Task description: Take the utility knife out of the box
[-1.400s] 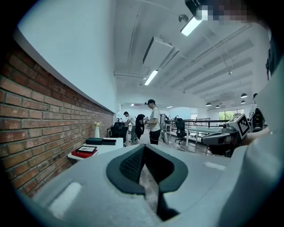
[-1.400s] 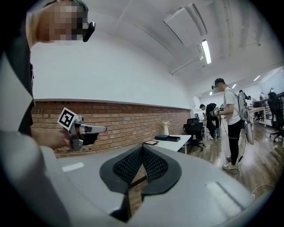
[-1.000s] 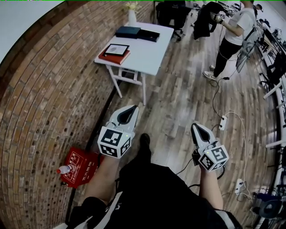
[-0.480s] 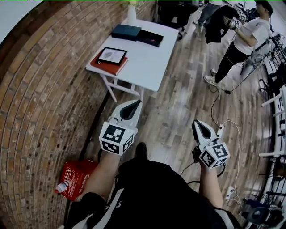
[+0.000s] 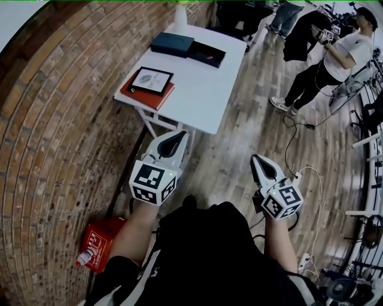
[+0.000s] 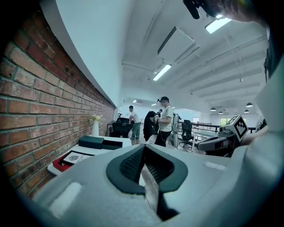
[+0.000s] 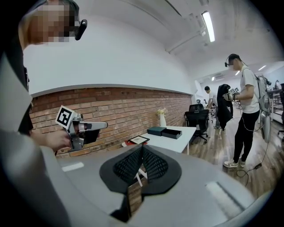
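Note:
A white table (image 5: 203,89) stands ahead against the brick wall. On its far end lie a dark teal box (image 5: 172,43) and an open black box (image 5: 206,54) with a small reddish thing inside, too small to identify. Both boxes also show in the left gripper view, teal box (image 6: 91,142) beside black box (image 6: 114,144). My left gripper (image 5: 179,138) is shut and empty, held short of the table's near edge. My right gripper (image 5: 257,161) is shut and empty too, over the wooden floor to the table's right. No knife can be made out.
A framed print on a red book (image 5: 151,80) lies at the table's near left, with a white vase (image 5: 180,18) at the far end. The brick wall (image 5: 54,119) runs along the left. A person (image 5: 335,60) stands at right. Cables and a power strip (image 5: 299,176) lie on the floor.
Both grippers have advanced along the wall toward the table, which now sits closer and larger. The red box by the wall has slipped back toward the lower left.

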Motion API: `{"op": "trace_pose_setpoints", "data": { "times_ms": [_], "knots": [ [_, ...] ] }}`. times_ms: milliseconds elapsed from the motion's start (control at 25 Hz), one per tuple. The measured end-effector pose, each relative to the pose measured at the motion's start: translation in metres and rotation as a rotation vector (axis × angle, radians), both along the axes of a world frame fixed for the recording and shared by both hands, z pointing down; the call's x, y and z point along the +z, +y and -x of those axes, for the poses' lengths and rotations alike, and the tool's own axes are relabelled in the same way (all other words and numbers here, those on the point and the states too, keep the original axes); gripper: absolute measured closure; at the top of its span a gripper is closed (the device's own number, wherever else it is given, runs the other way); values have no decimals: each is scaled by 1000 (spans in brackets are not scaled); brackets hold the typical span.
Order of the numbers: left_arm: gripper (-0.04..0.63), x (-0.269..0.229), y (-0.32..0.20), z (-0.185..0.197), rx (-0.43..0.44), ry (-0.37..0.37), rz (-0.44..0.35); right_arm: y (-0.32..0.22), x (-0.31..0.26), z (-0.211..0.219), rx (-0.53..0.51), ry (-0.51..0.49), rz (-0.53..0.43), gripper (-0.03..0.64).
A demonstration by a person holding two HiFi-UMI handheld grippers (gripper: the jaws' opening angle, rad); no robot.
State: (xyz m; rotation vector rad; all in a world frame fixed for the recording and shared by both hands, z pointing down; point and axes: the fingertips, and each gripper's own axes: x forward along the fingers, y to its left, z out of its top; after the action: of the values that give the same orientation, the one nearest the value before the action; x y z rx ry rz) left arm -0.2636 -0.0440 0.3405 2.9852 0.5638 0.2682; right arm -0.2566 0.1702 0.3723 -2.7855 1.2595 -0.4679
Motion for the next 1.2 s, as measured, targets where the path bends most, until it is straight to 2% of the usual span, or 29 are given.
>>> {"op": "trace_pose_setpoints", "data": {
  "times_ms": [400,600,840,960,1200],
  "knots": [
    [588,10,17,-71,-50,-39,-26,21,19,-81,-44,-51,-22,617],
    [588,16,37,-130,-126,-61,-7,49,35,-148,-94,-103,-17,617],
    [588,9,70,-195,-207,-59,-11,84,32,-233,-158,-108,-17,617],
    [588,12,86,-213,-245,-61,-16,97,35,-259,-201,-119,-8,617],
    [588,20,99,-232,-316,-48,5,95,45,-282,-307,-133,30,617]
  ]
}}
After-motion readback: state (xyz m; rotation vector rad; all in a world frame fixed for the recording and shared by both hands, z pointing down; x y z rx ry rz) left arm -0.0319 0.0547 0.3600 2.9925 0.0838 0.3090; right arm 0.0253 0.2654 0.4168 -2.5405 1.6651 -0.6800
